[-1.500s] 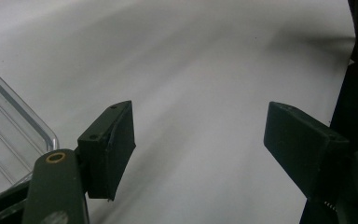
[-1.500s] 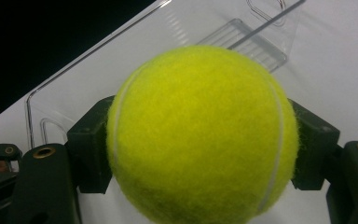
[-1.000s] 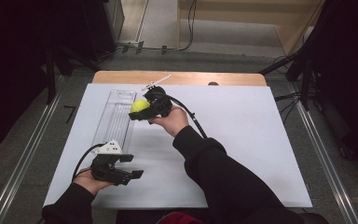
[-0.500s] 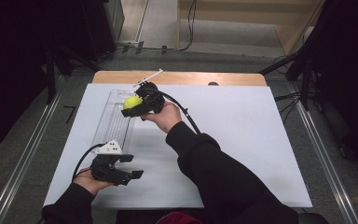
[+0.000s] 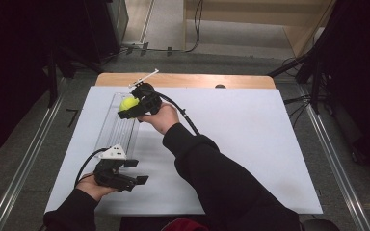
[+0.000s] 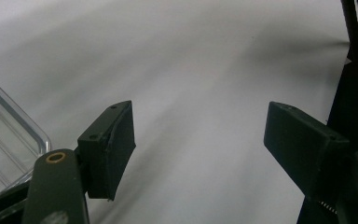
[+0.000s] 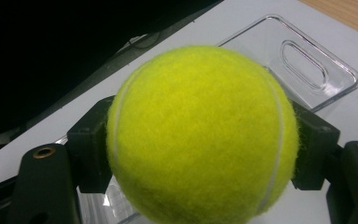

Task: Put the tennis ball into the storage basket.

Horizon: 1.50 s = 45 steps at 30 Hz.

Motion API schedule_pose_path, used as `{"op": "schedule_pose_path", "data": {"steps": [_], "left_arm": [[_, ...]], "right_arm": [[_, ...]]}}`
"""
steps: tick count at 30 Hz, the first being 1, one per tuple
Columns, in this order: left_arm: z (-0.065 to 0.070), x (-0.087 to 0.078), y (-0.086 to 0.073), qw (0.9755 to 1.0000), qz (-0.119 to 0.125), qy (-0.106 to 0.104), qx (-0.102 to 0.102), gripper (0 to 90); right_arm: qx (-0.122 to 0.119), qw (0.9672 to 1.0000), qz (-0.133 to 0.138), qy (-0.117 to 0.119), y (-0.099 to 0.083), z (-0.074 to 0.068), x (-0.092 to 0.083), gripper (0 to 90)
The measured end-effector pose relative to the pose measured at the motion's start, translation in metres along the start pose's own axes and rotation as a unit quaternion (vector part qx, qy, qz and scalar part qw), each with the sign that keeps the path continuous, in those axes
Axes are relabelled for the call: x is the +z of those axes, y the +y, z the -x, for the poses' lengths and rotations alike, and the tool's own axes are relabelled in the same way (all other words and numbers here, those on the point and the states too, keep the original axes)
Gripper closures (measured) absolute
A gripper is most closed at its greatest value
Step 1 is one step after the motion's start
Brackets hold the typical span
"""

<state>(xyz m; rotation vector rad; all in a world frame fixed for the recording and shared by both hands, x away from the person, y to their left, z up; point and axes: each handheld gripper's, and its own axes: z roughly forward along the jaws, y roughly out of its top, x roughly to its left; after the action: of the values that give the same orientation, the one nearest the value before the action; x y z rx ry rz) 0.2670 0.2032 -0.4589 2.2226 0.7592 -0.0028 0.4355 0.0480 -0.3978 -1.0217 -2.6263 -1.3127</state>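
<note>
Nearest the person, left gripper held low over the white table cover, jaws wide apart with nothing between them, just beside the near end of the clear tray. Farther out, right gripper clamped on a yellow tennis ball, one jaw pressed to each side. Ball held above the far end of the long clear plastic tray, near its slotted handle. Beyond, a bare strip of wooden tabletop.
</note>
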Motion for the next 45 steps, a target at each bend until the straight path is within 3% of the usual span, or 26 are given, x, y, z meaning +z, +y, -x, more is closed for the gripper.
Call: {"op": "schedule_pose_path", "data": {"steps": [13,37,45], "left_arm": [[-0.001,-0.001,0.0,1.0,0.003,0.001,-0.002,25.4],[0.0,-0.001,0.0,1.0,0.002,-0.001,-0.001,25.4],[0.0,-0.001,0.0,1.0,0.001,-0.001,0.0,25.4]], "right_arm": [[0.0,1.0,0.004,0.008,0.007,-0.006,0.014,22.6],[-0.008,0.9996,-0.022,0.018,0.0,-0.016,0.036,22.6],[-0.003,0.9994,-0.022,0.025,-0.002,-0.013,0.041,22.6]]}}
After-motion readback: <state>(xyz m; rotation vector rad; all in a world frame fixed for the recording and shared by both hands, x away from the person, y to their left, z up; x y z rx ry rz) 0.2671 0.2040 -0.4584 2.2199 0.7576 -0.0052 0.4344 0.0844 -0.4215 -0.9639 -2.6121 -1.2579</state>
